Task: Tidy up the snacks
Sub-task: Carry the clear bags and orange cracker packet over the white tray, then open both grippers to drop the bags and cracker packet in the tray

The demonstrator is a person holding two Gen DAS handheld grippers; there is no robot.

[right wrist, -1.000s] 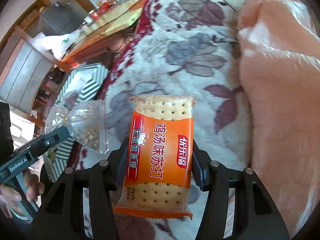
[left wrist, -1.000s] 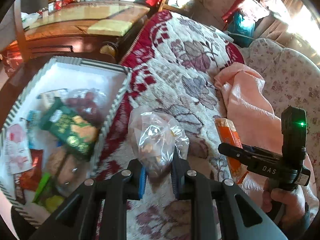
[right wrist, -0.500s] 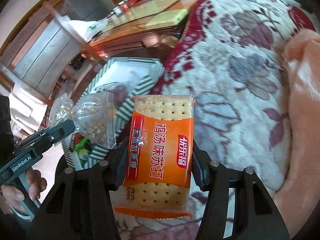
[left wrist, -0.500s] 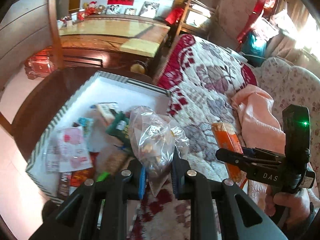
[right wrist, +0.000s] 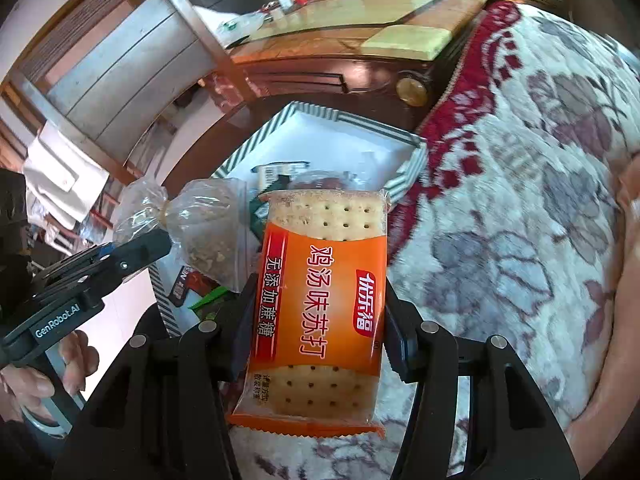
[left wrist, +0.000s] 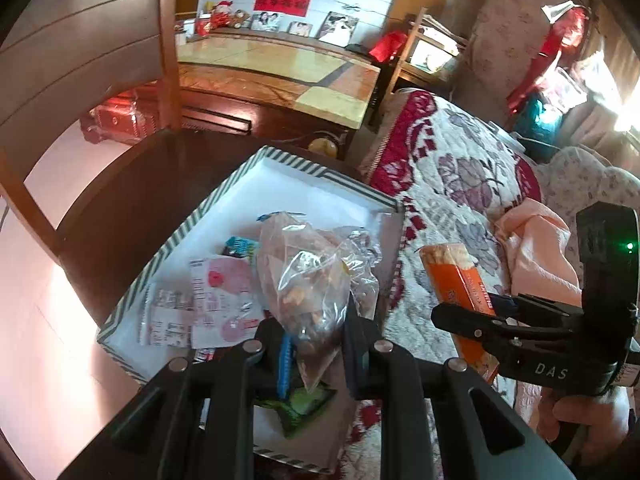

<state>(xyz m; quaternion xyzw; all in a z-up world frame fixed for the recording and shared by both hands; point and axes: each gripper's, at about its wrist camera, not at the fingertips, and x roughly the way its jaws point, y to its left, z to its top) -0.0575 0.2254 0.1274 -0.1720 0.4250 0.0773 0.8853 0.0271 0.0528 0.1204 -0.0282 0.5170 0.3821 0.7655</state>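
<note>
In the left wrist view, a clear plastic bag of snacks [left wrist: 316, 280] is pinched at its lower end between the nearly closed jaws of the left gripper [left wrist: 314, 354] and is held above the striped box [left wrist: 224, 196], where several packets are already gathered, among them a pink-and-white packet [left wrist: 218, 300] and a green packet [left wrist: 308, 404]. The bag is not yet released, so this placement is judged unfinished.

In the right wrist view, an orange cracker packet [right wrist: 320, 308] is clamped by its long edges in the half-spread jaws of the right gripper [right wrist: 318, 332], over the near edge of the box [right wrist: 404, 172] and the floral blanket [right wrist: 520, 184]. Its placement is also judged outstanding. No other loose snacks are seen on the blanket.
</note>
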